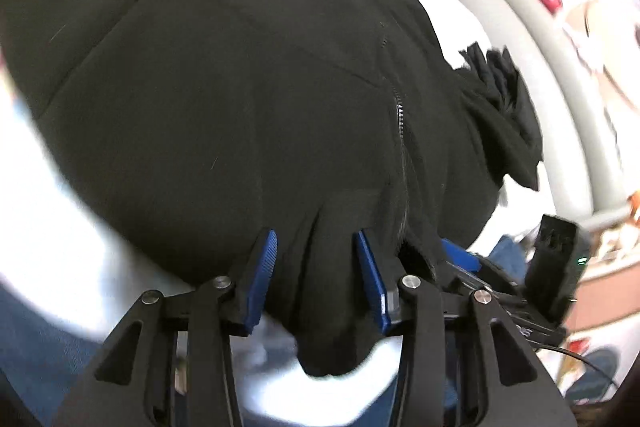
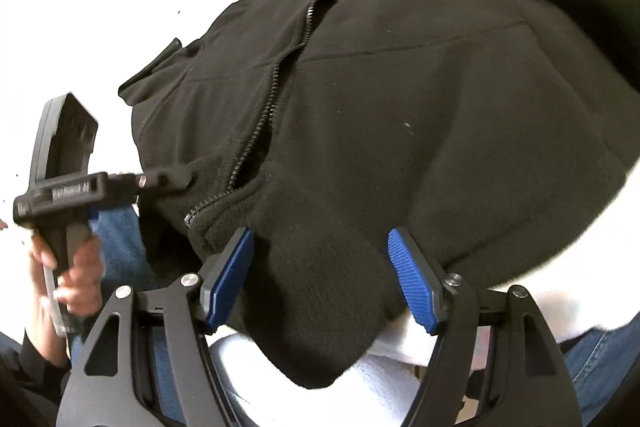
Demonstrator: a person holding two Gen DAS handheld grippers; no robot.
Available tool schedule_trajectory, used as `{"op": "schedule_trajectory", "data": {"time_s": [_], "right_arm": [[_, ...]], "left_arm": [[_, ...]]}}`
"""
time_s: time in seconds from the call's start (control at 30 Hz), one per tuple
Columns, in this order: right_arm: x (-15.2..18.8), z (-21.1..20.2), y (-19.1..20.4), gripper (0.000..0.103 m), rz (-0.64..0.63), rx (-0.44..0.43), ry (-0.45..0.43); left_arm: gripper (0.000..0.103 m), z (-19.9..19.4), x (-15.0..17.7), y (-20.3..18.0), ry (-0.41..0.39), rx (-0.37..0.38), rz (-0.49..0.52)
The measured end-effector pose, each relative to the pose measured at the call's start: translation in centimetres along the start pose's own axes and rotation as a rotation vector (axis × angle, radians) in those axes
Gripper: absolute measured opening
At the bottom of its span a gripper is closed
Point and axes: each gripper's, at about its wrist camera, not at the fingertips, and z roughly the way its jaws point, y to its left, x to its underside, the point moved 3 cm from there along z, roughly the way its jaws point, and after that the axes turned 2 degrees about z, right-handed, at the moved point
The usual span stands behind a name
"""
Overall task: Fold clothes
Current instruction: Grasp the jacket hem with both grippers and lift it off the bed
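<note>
Both tongs spread wide, clamping nothing, straddle the black zip jacket [image 2: 400,99] hem at 6 o'clock: left gripper [image 1: 316,277], right gripper [image 2: 320,279]; recommend closing squarely before lifting

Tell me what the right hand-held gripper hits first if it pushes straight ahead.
The right hand-held gripper would meet the black zip-up fleece jacket at once: its ribbed hem already lies between the open jaws, draped over the white surface. Whether the pads touch it is unclear.
</note>
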Motion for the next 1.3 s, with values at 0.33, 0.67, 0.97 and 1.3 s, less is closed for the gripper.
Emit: {"op": "schedule_trajectory", "data": {"time_s": [0.33,0.67,0.97,1.3], "right_arm": [[0.7,-2.8,-2.4,0.069,0.167,-0.059,-0.065],[2.8,-2.5,-1.3,0.072,0.174,-0.085,-0.006],[2.0,-4.7,1.0,0.071,0.075,-0.024,-0.097],[-2.4,-6.9,6.2,0.072,-0.099,-0.098,-0.124]], "left_arm": [[0.053,-1.2,2.6,-1.0,-0.043,-0.201,-0.008],[0.034,-0.5,4.7,-4.4,-0.055,-0.144,0.113],[0.034,-0.3,4.3,-6.8,-0.103,-0.066,0.203],[0.009,-0.8,5.6,-3.6,-0.064,-0.297,0.017]]}}
